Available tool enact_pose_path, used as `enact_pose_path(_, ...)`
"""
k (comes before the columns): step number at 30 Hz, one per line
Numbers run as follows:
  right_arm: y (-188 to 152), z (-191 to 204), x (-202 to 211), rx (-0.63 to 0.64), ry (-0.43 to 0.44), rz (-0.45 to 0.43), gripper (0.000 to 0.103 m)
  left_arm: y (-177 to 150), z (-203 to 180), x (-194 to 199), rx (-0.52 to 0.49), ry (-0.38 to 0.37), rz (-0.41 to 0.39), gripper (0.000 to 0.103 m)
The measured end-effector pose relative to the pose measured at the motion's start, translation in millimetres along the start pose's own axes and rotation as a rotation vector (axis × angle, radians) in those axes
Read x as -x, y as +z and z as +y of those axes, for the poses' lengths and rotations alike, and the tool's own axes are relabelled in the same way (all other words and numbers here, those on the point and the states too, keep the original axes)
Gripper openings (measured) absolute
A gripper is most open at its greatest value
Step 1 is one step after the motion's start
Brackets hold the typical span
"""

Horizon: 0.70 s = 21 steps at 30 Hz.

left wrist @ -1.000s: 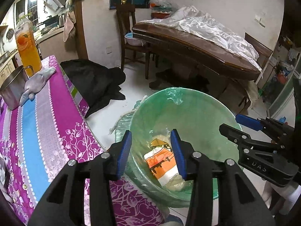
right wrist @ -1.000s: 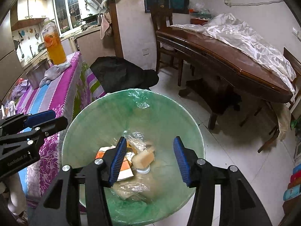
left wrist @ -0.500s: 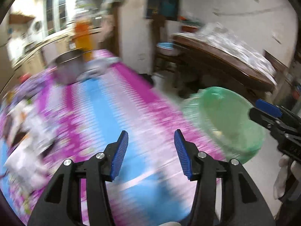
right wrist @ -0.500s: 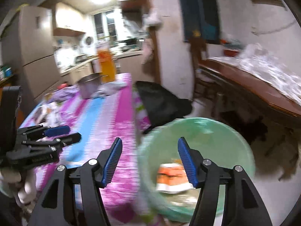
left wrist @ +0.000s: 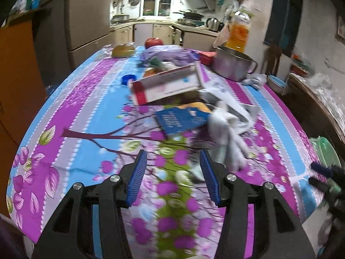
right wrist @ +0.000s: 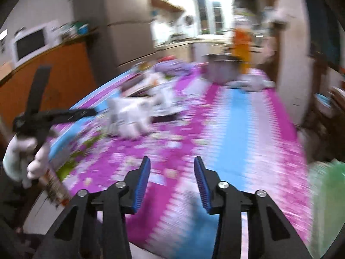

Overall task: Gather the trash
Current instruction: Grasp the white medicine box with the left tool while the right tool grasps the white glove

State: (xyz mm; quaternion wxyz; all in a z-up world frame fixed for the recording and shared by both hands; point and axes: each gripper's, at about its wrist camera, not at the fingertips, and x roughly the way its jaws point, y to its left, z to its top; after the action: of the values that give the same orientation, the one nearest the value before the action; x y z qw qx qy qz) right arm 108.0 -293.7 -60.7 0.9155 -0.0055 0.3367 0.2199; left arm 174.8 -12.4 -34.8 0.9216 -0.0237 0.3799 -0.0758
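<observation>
Our left gripper (left wrist: 173,173) and right gripper (right wrist: 171,180) (ribbed blue pads, jaws apart, the right's just narrowed, both empty) above the glossy floral tablecloth (left wrist: 86,116), short of the crumpled white bag (left wrist: 228,129).

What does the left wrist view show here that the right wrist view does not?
Only the left wrist view: a red-and-white box, a blue booklet and a blue cap, all sharp enough to pick out.
Only the right wrist view: a microwave on the orange cabinet, and the gloved hand carrying the left gripper.
Both: the floral tablecloth, metal pot, orange drink bottle, and the green bin's rim. The right gripper stands open and empty.
</observation>
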Motion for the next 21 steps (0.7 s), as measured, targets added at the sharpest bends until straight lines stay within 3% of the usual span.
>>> enact_pose_path(6, 23.8, 26.0, -62.9, 0.023, 0.066, 0.082, 0.030, 12.3, 26.3, -9.3, 0.008, -0.005, -0.010, 0.049)
enact_pose_path(11, 42.0, 35.7, -98.2, 0.043, 0.064, 0.155, 0.030, 28.2, 38.5, -26.7, -0.041, -0.010, 0.004, 0.049)
enact_pose_path(15, 51.0, 34.1, -114.6, 0.045, 0.048, 0.179, 0.030, 51.1, 48.3, -35.9, -0.106, -0.027, -0.040, 0.049)
enact_pose_path(17, 51.4, 33.9, -119.7, 0.043, 0.057, 0.193, 0.030, 63.8, 51.4, -38.1, -0.140, -0.069, -0.066, 0.058)
enact_pose_path(21, 50.3, 37.3, -118.6, 0.057, 0.064, 0.199, 0.030, 85.8, 42.4, -54.1, -0.315, -0.125, -0.102, 0.063)
